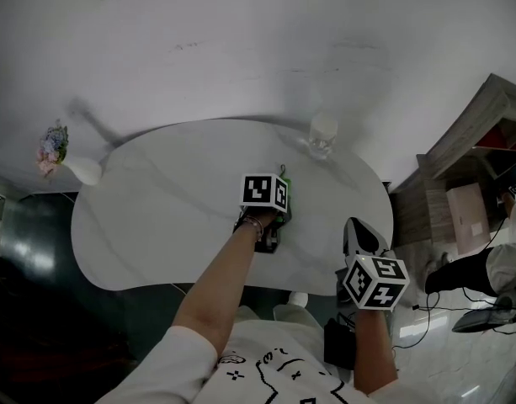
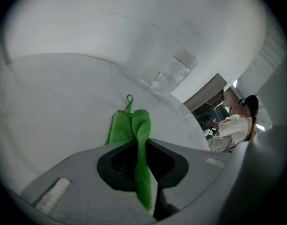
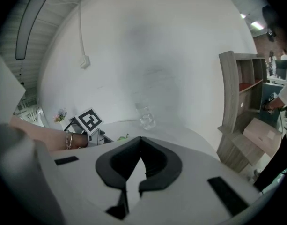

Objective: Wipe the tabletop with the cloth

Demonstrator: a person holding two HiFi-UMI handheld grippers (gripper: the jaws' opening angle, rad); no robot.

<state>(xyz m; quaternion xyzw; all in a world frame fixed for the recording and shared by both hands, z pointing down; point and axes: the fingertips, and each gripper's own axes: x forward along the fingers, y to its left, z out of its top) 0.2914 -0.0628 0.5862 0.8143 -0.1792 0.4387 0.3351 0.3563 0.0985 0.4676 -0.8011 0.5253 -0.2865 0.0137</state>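
Left claw [image 2: 142, 154] pinches the green cloth [image 2: 128, 125] on the white worktop [image 1: 156, 213].
The cloth is folded between the jaws, and its far end lies on the worktop near the middle. The right claw [image 3: 139, 167] is pressed together on nothing, at the near right edge. A glass [image 1: 322, 134] stands far right.
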